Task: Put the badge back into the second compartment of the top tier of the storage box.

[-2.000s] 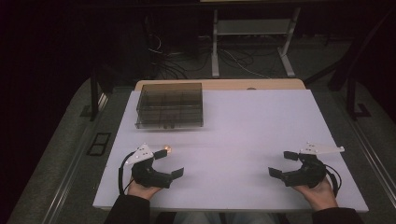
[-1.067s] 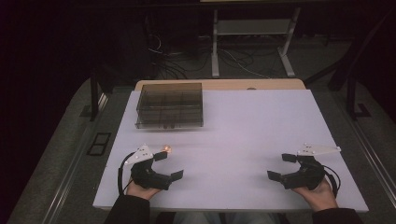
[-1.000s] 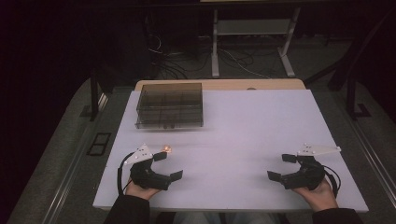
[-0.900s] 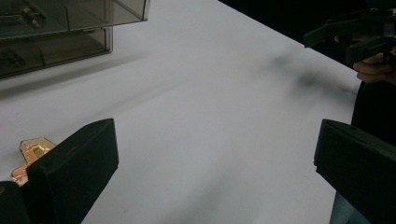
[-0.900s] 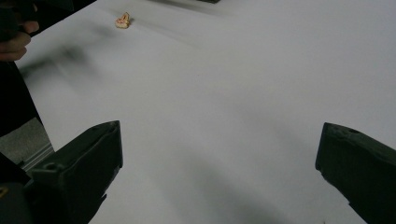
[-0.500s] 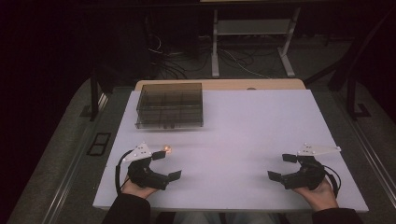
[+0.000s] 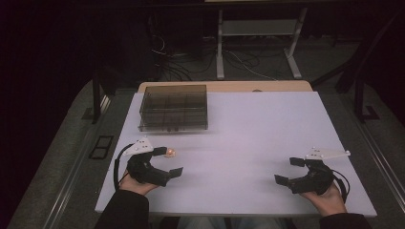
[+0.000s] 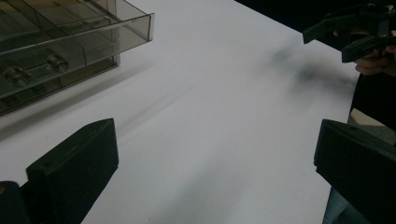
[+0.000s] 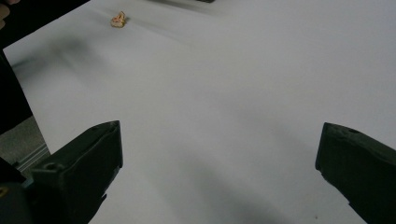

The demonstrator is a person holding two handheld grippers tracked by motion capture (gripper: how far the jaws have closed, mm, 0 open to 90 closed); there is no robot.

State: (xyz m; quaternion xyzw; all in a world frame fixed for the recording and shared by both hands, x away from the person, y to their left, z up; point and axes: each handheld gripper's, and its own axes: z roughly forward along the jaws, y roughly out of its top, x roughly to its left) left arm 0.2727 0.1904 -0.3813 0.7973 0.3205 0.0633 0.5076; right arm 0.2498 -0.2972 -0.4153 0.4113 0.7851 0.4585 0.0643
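**Small orange-and-cream object waits untouched beside the left gripper**

Small orange-and-cream object (image 7: 170, 152), lumpy and too small to identify, lies on the white rectangular table (image 7: 248, 129), just beside the upper jaw of the black two-jaw left gripper (image 7: 169, 161), at about 12 o'clock from the jaw tips. Nothing pinches it; the jaws stand spread wide, with bare tabletop between them in the left gripper view. From the right gripper view the same piece (image 9: 118, 19) sits far off at 11 o'clock

As a judgement, the work has barely begun: the piece is on the open table and not lifted, and the likely aim is to pick it up, perhaps to sort it into the box. All of that is left to do

At 12 o'clock from the left gripper, well apart from it, stands the smoky transparent plastic compartment box (image 7: 173, 107), divided into a grid of cells. In the left gripper view its near cells (image 8: 56, 46) hold two small metal cylindrical parts (image 8: 32, 67); I cannot tell what the other cells hold, as the tinted walls blur them

Far over at 3 o'clock, near the table's right edge, the black two-jaw right gripper (image 7: 286, 171) rests in the person's hand (image 7: 329, 198), its jaws likewise spread apart and holding nothing
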